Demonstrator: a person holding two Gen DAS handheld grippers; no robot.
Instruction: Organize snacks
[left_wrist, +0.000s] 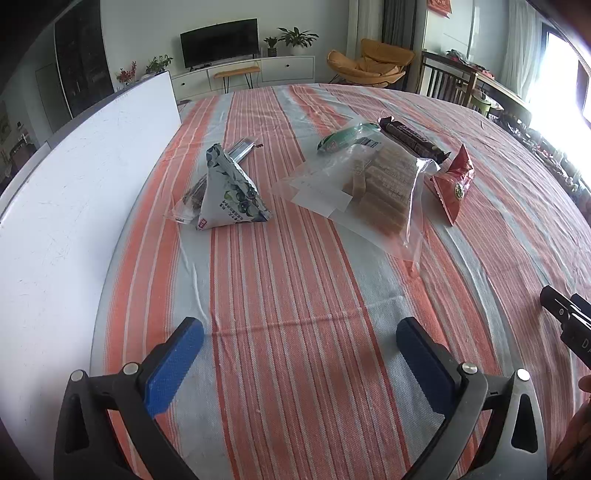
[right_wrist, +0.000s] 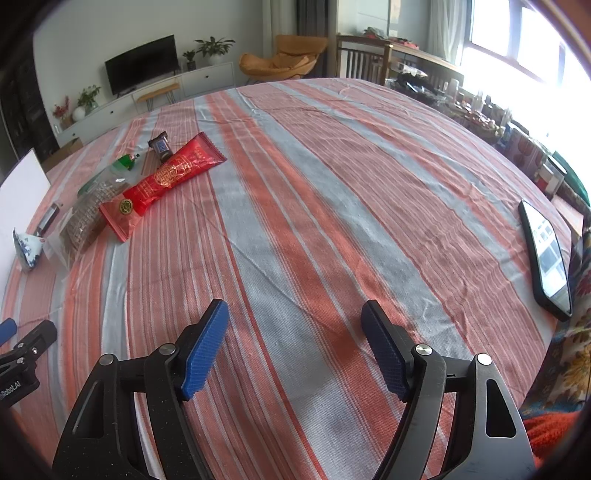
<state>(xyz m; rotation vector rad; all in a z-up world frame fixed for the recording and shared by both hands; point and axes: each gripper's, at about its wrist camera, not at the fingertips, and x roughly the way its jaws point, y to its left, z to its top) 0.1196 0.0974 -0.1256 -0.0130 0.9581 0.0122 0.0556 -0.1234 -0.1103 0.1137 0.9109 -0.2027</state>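
On the striped tablecloth (left_wrist: 295, 280) lie snacks (left_wrist: 373, 184); both grippers' jaws gape empty; television (left_wrist: 219, 42) beyond.

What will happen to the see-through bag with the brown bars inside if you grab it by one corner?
The clear bag would probably sag, since its thin film already lies wrinkled and flat on the tablecloth. The brown bars look loose inside, so they may slide toward the low end. The shiny film could be a bit slippery between the fingers.
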